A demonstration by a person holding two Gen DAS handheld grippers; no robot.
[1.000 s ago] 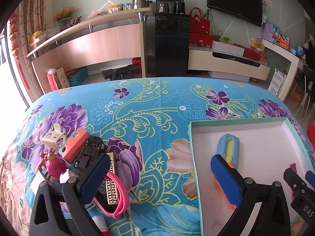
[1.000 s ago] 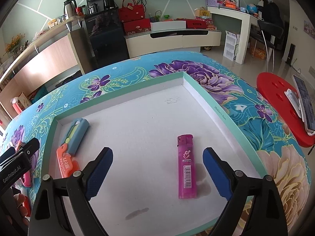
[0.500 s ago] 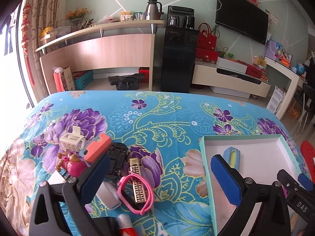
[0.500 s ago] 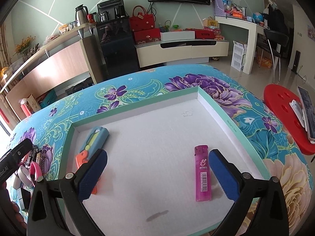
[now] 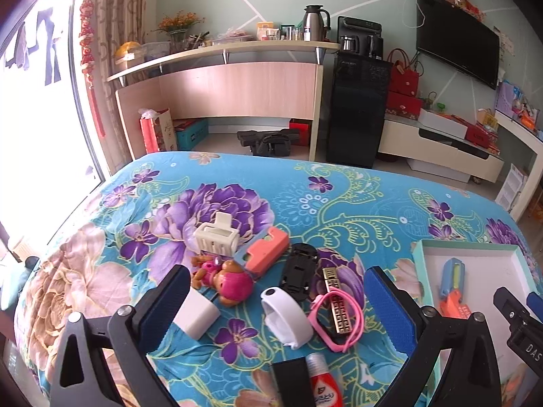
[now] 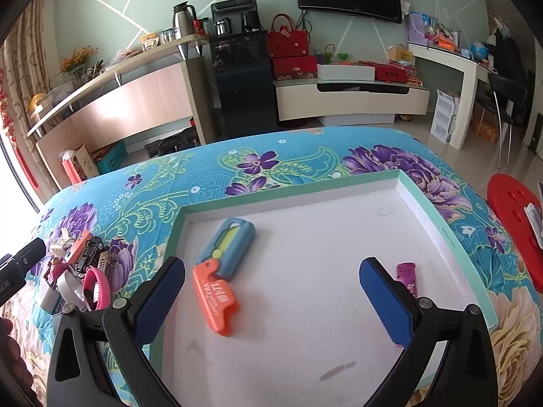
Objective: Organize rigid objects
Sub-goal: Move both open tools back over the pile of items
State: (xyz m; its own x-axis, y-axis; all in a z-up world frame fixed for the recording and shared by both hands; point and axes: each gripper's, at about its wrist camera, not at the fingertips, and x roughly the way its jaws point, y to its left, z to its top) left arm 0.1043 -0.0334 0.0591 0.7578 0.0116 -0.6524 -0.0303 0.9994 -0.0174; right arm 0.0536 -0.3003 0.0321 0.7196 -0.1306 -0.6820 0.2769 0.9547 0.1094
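Your left gripper (image 5: 276, 302) hangs with its jaws spread wide and empty above a cluster of small things on the blue floral tablecloth (image 5: 339, 203): a white plastic hair claw (image 5: 217, 235), a coral folding case (image 5: 266, 252), a black toy car chassis (image 5: 298, 268), a pink wristband (image 5: 336, 318), a white oval band (image 5: 286, 315) and a pink-dressed bear figure (image 5: 227, 279). Your right gripper (image 6: 271, 291) is released too, gaping over the shallow white tray with a mint-green rim (image 6: 448, 234). Inside lie a blue-and-orange folding utility knife (image 6: 220, 268) and a magenta lighter (image 6: 407, 276), just beside the right finger.
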